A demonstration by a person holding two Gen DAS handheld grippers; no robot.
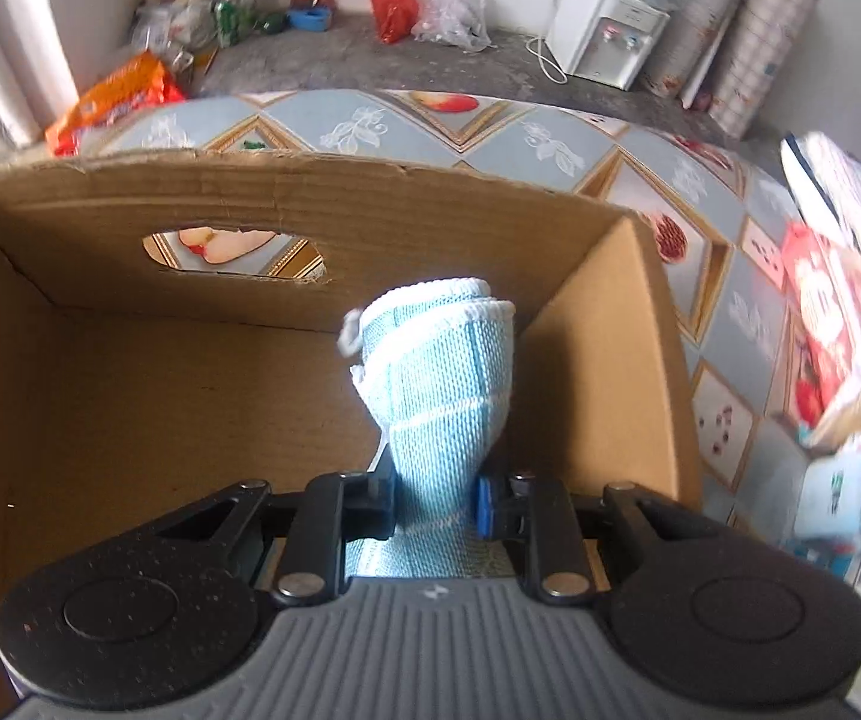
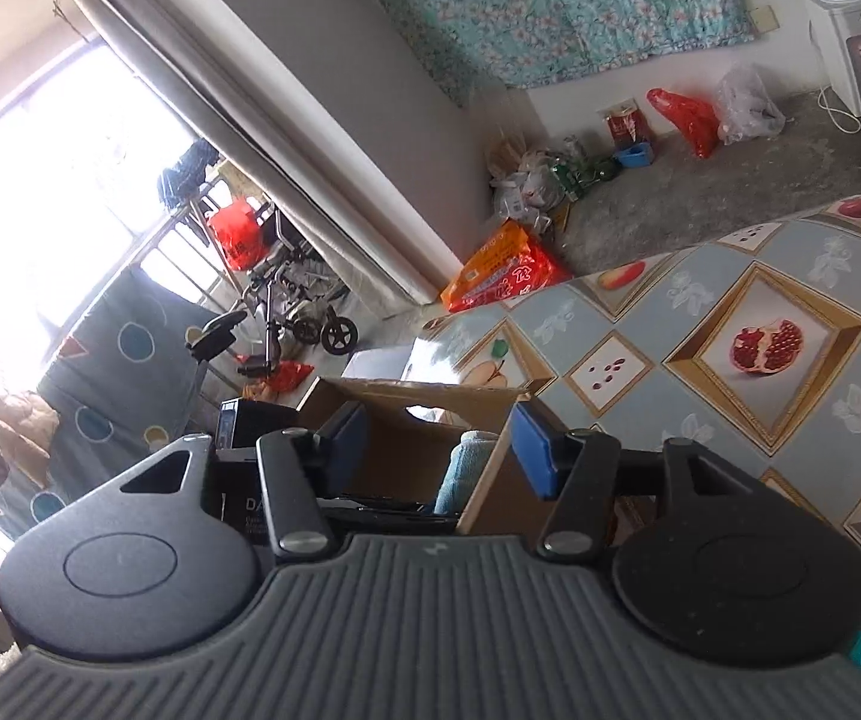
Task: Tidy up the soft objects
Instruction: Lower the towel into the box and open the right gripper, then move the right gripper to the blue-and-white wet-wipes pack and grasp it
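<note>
Both fingers of the left gripper [image 1: 435, 507] are pinching a folded light-blue cloth [image 1: 442, 372] at its lower end, the jaws drawn narrow with the fabric bunched between the pads. That cloth is hanging inside the cardboard box [image 1: 610, 324], close to the box's right-hand wall and below the oval handle hole [image 1: 232, 249] in its far wall, with its free end pointing toward the box floor. The right gripper [image 2: 439, 447] is standing about half open with nothing between its blue pads; it is looking at the same box from outside, where a strip of the cloth [image 2: 460, 468] is showing just inside the near corner.

The step in hand seems to be laying the cloth into the box. To do it well, the left hand is probably best lowering until the free end is resting on the box floor, then easing toward the box's middle so the fold is lying flat and not slumping against the wall. Releasing only once the fabric is supported should keep it folded. The right gripper is better waiting outside the box rim, clear of the cardboard, so it is not nudging the box across the patterned tablecloth [image 2: 790, 420].
</note>
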